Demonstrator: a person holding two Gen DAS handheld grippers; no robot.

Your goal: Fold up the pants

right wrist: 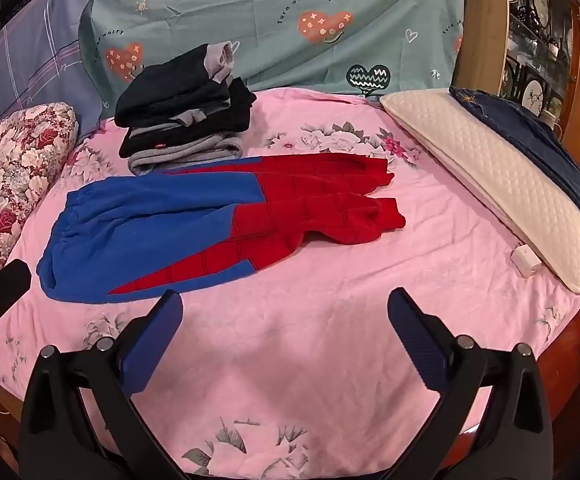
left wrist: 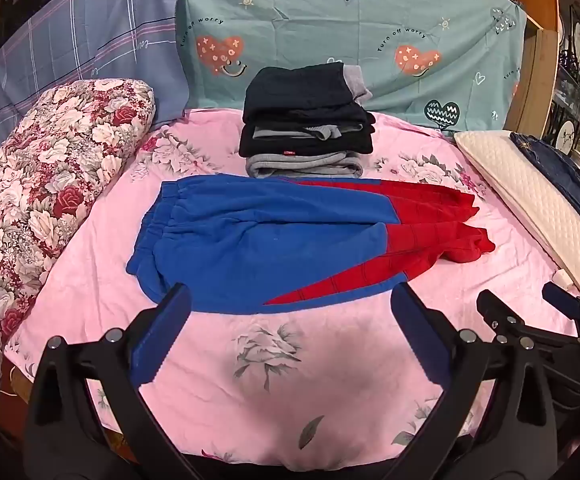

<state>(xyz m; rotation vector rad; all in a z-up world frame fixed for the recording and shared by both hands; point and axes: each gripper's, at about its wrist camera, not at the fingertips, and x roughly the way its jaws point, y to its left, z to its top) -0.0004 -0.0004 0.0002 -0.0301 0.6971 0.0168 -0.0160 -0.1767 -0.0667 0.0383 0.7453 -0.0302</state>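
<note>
Lying flat on the pink bed sheet [left wrist: 250, 380], 1 pair of blue and red pants [left wrist: 274, 236] is waiting with its waistband toward 9 o'clock and its 2 red legs toward 3 o'clock in both wrist views. Both grippers are hovering short of it at 6 o'clock: the left gripper [left wrist: 290, 308] is holding its fingers wide apart with nothing between them, and the right gripper [right wrist: 286, 312] is doing the same.

Judging by the look, the pants are a soft, light fleece that is going to sag and bunch when lifted, so nothing stiff is helping the fold. Sensible places to pinch are probably the elastic waistband [left wrist: 158, 216] for the left and the cuffs [right wrist: 385, 200] for the right, since doubled edges are giving more to grip.

Counting the rest: 1 stack of folded clothes [left wrist: 305, 120] is sitting at 12 o'clock, touching the pants' far edge; 1 floral quilt roll [left wrist: 42, 184] is lying at 9 o'clock; 1 cream pillow [right wrist: 501, 172] is lying at 3 o'clock.
</note>
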